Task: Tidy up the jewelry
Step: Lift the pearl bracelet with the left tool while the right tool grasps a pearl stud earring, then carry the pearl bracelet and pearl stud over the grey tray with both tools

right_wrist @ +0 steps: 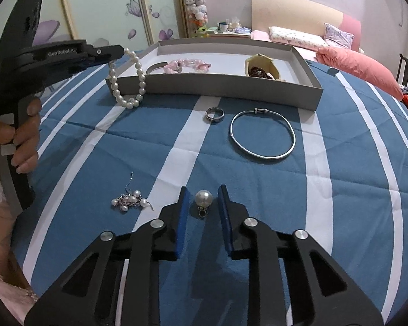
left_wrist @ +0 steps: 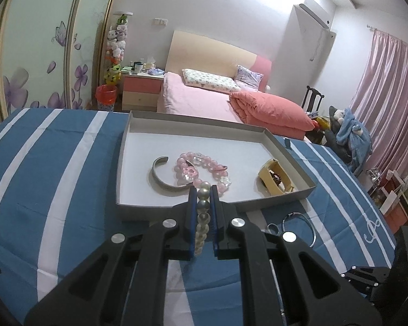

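Note:
My left gripper (left_wrist: 204, 187) is shut on a white pearl bracelet (left_wrist: 203, 217) and holds it in the air at the near edge of a grey tray (left_wrist: 138, 209). In the right wrist view the bracelet (right_wrist: 127, 81) hangs from that gripper (right_wrist: 119, 51) in front of the tray (right_wrist: 217, 88). The tray holds a silver cuff (left_wrist: 160, 176), a pink bead bracelet (left_wrist: 201, 168) and a cream bangle (left_wrist: 274, 179) around dark beads. My right gripper (right_wrist: 204, 190) is open around a pearl earring (right_wrist: 204, 199) on the cloth.
On the blue and white striped cloth (right_wrist: 258, 190) lie a silver ring (right_wrist: 214, 115), a thin silver bangle (right_wrist: 262, 135) and a small pearl cluster with a chain (right_wrist: 130, 201). A bed with pink bedding (left_wrist: 204, 97) stands beyond the table.

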Available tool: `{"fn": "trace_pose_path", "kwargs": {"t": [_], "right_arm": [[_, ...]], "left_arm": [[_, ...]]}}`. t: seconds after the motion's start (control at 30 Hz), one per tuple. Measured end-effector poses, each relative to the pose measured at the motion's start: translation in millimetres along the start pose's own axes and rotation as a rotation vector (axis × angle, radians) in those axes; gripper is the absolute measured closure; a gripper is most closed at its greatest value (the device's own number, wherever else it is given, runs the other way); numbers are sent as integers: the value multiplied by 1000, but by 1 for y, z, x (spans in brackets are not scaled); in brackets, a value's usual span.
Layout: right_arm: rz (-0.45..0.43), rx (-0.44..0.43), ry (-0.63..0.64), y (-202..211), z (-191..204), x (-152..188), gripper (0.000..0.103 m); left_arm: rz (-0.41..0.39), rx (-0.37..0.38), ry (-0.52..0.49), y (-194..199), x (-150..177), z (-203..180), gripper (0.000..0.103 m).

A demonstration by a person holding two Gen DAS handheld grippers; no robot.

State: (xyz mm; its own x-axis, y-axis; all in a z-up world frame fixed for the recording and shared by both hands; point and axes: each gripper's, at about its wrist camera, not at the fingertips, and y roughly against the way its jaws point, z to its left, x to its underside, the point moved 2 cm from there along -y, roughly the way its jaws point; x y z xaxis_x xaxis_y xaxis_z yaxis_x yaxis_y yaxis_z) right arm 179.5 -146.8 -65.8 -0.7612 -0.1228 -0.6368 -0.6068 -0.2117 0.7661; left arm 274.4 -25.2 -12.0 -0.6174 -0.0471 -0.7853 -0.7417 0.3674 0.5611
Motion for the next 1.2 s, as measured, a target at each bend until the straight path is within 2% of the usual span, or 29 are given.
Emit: {"fn": "trace_pose_path", "kwargs": {"t": [0.03, 0.33, 0.63, 0.97, 1.2], "right_arm": [[1, 1, 2, 0, 1, 0, 88], [-11, -10, -12, 3, 0, 2, 89], [-52, -15, -26, 8, 2, -6, 89], [-177, 1, -68, 25, -5, -21, 89], [-326, 39, -88, 47, -11, -35, 89]], "left_arm": [[-2, 6, 2, 1, 0, 0, 93], [-55, 40, 7, 20, -8, -4, 93], [-83, 28, 18, 39, -2, 4, 93], [-108, -9, 41, 57, 9, 18, 93], [-158, -44, 44, 71, 10, 18, 93]]}}
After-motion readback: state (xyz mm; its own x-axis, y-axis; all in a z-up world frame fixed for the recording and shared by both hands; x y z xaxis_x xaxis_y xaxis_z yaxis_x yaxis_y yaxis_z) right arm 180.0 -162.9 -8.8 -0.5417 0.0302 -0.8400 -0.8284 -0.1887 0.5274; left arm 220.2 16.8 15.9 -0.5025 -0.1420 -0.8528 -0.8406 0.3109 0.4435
